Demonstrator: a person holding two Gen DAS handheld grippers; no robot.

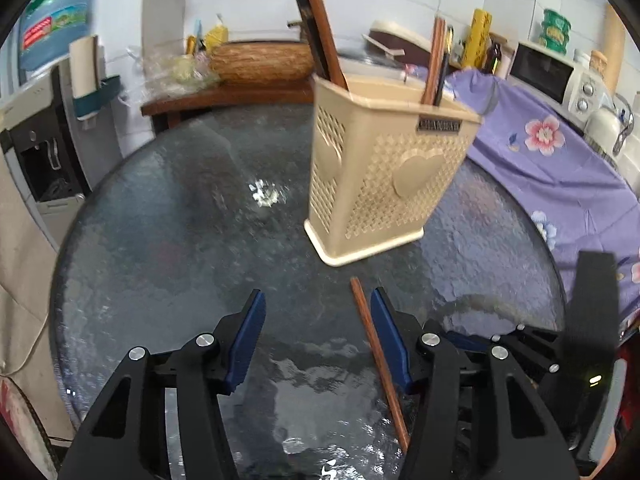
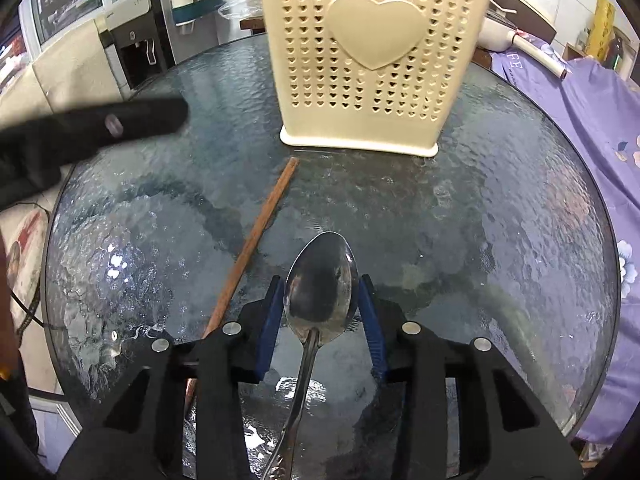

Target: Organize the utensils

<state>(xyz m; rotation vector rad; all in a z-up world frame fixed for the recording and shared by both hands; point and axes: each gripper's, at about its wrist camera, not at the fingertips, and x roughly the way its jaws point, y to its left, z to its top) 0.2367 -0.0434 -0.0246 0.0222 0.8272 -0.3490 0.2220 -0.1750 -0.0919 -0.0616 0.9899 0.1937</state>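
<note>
Two utensils remain: right gripper (image 2: 322, 292) pinches the spoon (image 2: 320, 280) bowl; left gripper (image 1: 318, 332), fingers spread, should center over the chopstick (image 1: 378, 364) before squeezing.

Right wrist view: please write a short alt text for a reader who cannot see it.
The right gripper has its blue pads against the bowl of a metal spoon on a glass table. A brown chopstick lies left; a cream utensil holder stands behind.

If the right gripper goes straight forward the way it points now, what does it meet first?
Probably the glass table: the right gripper points downward at it, with the spoon between its fingers. Beyond that spot stands the holder; depth is unclear.
</note>
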